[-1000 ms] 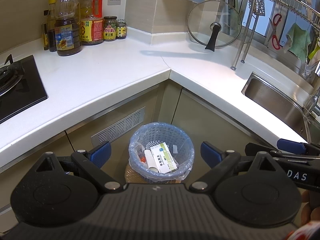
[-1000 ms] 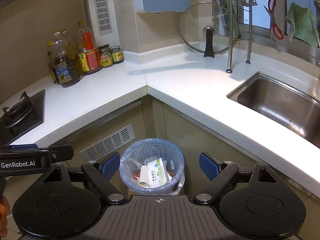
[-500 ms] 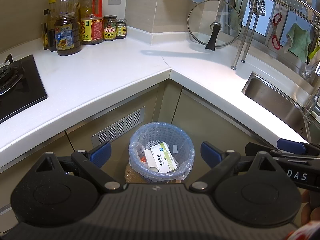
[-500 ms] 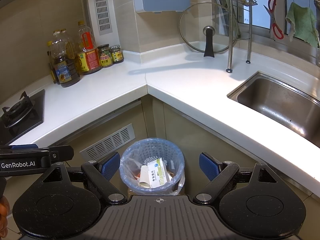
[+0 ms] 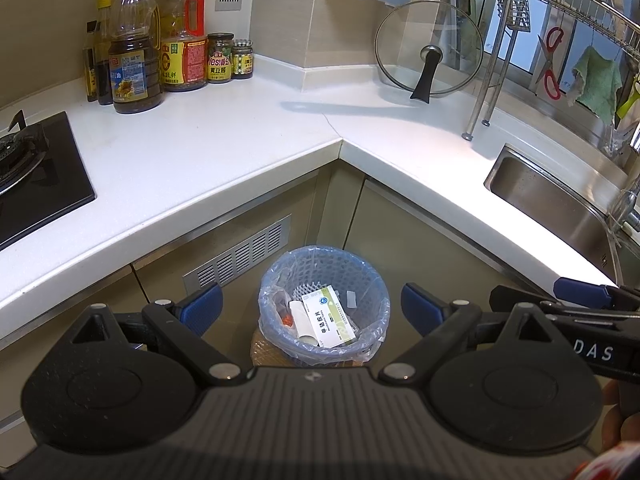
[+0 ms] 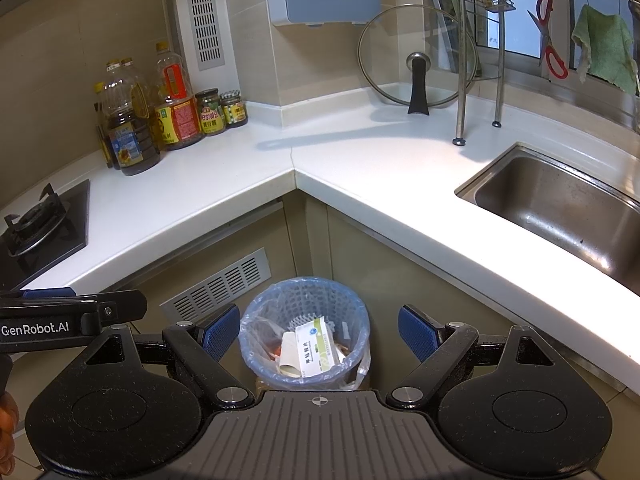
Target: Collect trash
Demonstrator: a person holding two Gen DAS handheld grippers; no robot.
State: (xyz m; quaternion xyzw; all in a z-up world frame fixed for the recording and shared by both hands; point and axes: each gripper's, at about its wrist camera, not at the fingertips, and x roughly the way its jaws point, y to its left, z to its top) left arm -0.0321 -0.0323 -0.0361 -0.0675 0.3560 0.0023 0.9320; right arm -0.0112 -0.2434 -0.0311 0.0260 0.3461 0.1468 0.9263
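Faucet [image 5: 626, 196] in left view only; stove burner [image 6: 34, 222] whole in right.

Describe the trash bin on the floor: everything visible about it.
The trash bin is a small round basket of blue latticed plastic, lined with a clear bag folded over its rim. It stands upright on the floor in the inner corner below the white countertop, near a cabinet vent grille. Inside lie a white-and-green medicine box, a white tube and orange scraps. Nothing grips it.

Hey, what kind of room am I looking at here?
A home kitchen, most likely: a gas stove set in the white counter, a steel sink, and oil bottles by the wall.
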